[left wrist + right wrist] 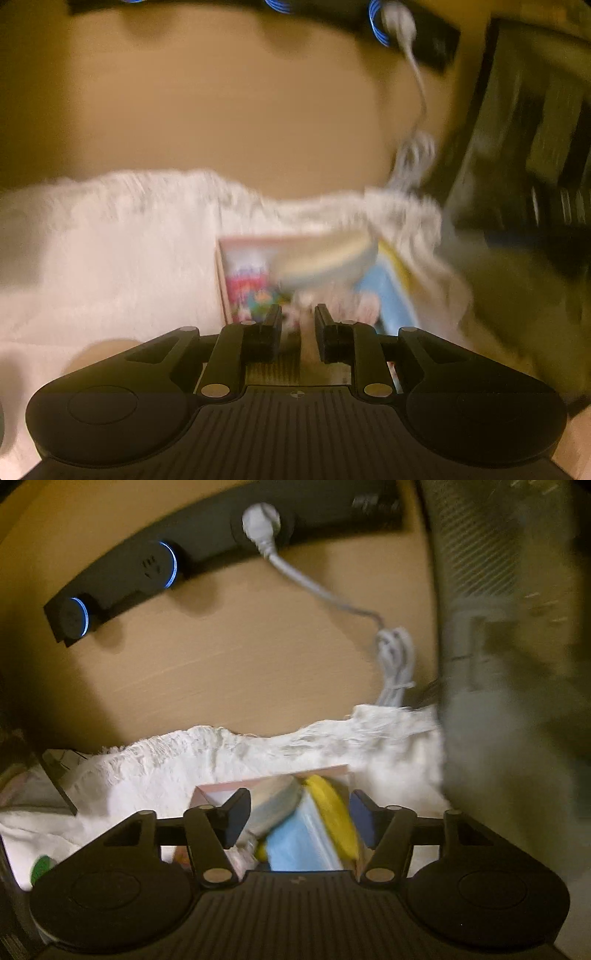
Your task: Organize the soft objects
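Observation:
A pink box (pixel 236 273) with a colourful print lies on a white fluffy cloth (pixel 110 251). A round cream soft object (pixel 325 258) and a light blue item (pixel 388 295) lie in it. My left gripper (pixel 298 317) hovers just over the box with its jaws a narrow gap apart; nothing clearly shows between them. In the right wrist view the same box (pixel 221 788) holds a pale round object (pixel 275 805), a light blue item (pixel 299 845) and a yellow piece (pixel 334 819). My right gripper (pixel 299 812) is open wide above them. Both views are blurred.
A black power strip (pixel 207 542) with blue-lit sockets is on the tan wall, with a white plug and bundled cable (pixel 395 664). A dark unit (pixel 524 147) stands at the right; a grey bulky object (pixel 509 701) stands close on the right.

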Available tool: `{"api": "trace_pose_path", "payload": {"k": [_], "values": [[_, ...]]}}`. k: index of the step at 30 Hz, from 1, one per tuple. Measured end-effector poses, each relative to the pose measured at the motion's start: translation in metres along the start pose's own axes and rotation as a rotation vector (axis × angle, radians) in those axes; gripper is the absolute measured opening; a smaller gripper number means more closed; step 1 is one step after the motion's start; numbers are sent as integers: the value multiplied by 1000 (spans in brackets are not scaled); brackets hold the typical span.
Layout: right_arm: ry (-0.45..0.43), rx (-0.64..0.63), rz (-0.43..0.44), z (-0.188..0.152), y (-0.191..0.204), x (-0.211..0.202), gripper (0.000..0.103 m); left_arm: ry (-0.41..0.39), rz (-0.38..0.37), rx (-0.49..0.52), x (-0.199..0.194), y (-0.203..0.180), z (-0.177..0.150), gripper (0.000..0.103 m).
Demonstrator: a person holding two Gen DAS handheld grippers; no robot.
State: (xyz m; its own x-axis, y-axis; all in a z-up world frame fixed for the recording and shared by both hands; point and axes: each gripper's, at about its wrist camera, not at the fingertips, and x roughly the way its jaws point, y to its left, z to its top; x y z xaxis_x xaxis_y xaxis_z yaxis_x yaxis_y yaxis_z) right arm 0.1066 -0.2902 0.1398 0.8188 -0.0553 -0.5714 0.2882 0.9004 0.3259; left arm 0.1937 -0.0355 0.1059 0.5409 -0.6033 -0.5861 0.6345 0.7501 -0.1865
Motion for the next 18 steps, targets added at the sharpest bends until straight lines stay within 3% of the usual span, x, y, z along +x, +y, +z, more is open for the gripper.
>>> {"api": "trace_pose_path", "payload": {"k": [4,6,10,12,14,18], "values": [[-6,-54,-68,-26,2,-16,62,-63,15,-72,-25,10,-1,23],[18,-88,-67,-44,4,-18,62,-65,29,-56,-36,9,-13,23],[91,-139,-12,-77,8,-13,62,-7,102,-18,-54,2,-53,23],[111,-181,26,-90,12,-13,62,17,175,-27,-67,-2,-77,23],[110,-239,67,-102,17,-16,62,35,237,-81,-77,-1,-100,23],[104,-327,150,-132,24,-18,73,57,324,-168,-79,-5,-138,23]]}}
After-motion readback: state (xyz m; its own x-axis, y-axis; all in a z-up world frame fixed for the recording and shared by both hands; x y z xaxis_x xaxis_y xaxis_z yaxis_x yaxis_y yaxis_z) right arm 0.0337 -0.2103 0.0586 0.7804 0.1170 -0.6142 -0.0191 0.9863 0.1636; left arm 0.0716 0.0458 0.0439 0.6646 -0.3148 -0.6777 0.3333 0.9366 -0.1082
